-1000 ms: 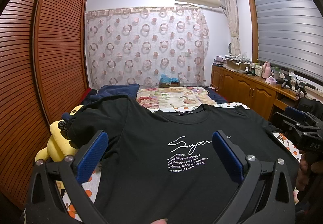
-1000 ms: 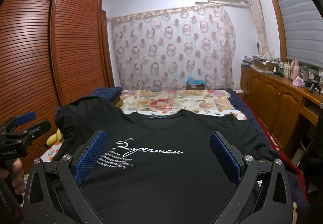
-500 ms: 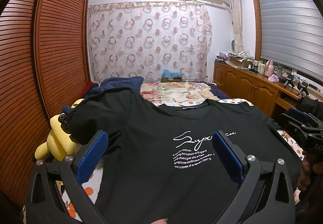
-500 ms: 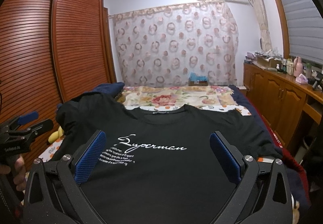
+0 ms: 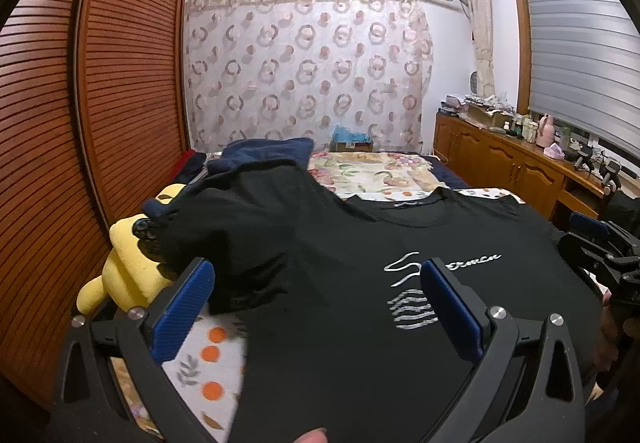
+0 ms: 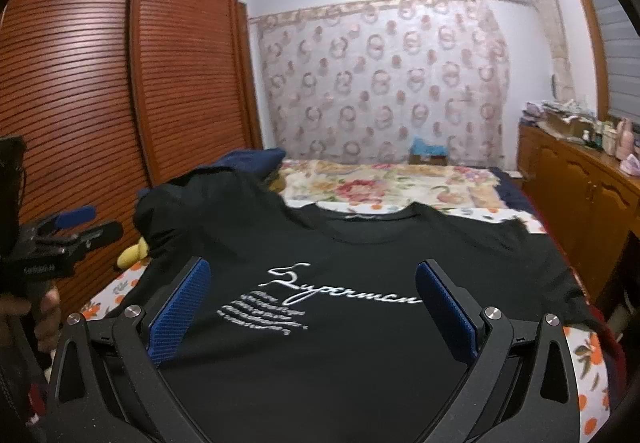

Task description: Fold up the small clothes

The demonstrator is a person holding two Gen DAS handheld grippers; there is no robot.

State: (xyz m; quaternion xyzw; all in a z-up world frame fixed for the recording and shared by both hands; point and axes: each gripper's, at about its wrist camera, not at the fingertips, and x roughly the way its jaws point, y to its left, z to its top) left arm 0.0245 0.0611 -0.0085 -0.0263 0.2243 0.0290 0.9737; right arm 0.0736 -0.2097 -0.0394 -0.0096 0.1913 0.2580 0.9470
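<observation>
The black T-shirt (image 6: 340,343) lies face-up on the bed (image 6: 384,183), collar toward the curtain, its printed script showing. Over the last second both cameras have lifted and drifted a little, and the shirt now sits lower in each view. The left gripper (image 5: 316,307) and right gripper (image 6: 312,307) hover above the shirt's lower half, jaws spread, holding nothing. The sleeve nearest the yellow plush toy (image 5: 120,267) is bunched; no fold looks started.

My black-framed left gripper (image 5: 318,301) and right gripper (image 6: 312,301) carry ribbed blue pads (image 6: 180,307); silver screws (image 6: 491,312) at two o'clock
</observation>
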